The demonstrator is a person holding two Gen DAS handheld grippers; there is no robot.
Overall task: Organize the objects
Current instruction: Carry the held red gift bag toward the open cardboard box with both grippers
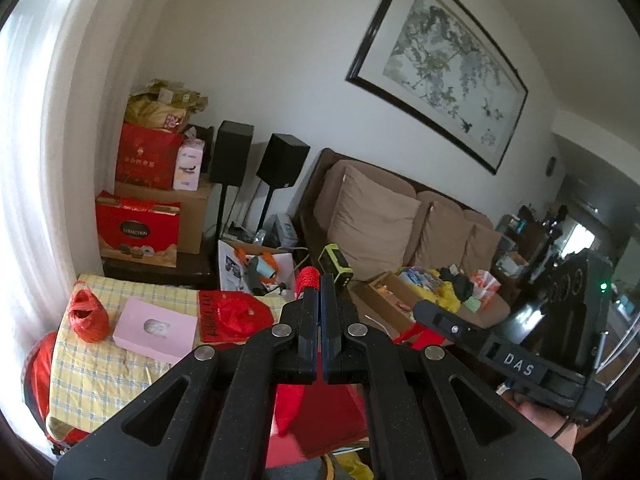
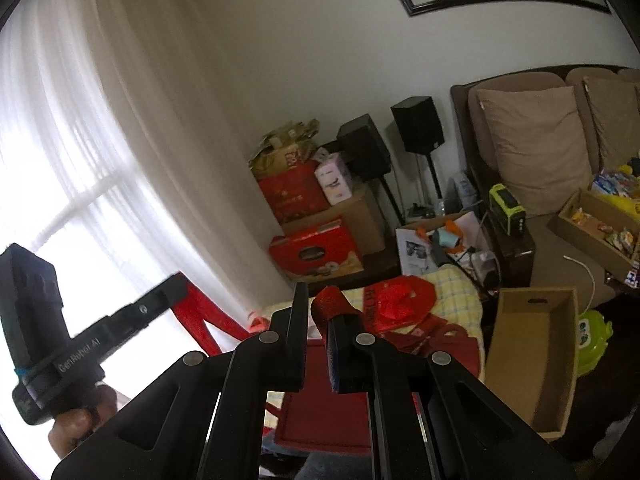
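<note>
White walls and a sheer pale curtain (image 2: 80, 152) frame a cluttered living room, where a brown sofa (image 1: 400, 216) with three soft tan cushions sits under a black-framed ink painting (image 1: 440, 64). Two boxy black speakers (image 1: 282, 160) stand on thin poles beside stacked cardboard and glossy red gift boxes (image 1: 138, 232). Near at hand a yellow checked cloth (image 1: 96, 368) covers a low surface; on it lie a flat pink box (image 1: 156, 328), one bundle of shiny red plastic twine (image 1: 88, 316) and a crumpled red plastic bag (image 1: 236, 316). An empty open cardboard box (image 2: 532, 360), rectangular with a slot handle, stands to the right in the right wrist view.

The left gripper (image 1: 320, 280) has its jaws closed tight on a red woven cord handle (image 1: 308, 278), whose textured loop pokes up above the tips. The right gripper (image 2: 316, 300) has its jaws nearly closed, pinching a second red woven handle (image 2: 330, 302) against the right-hand finger. Both handles belong to a red bag (image 2: 324, 408) that hangs below and between the two grippers, its smooth flat panel showing under the black linkages. Each view also shows the other gripper from the side, with part of a hand (image 2: 80, 420) around its grip.
</note>
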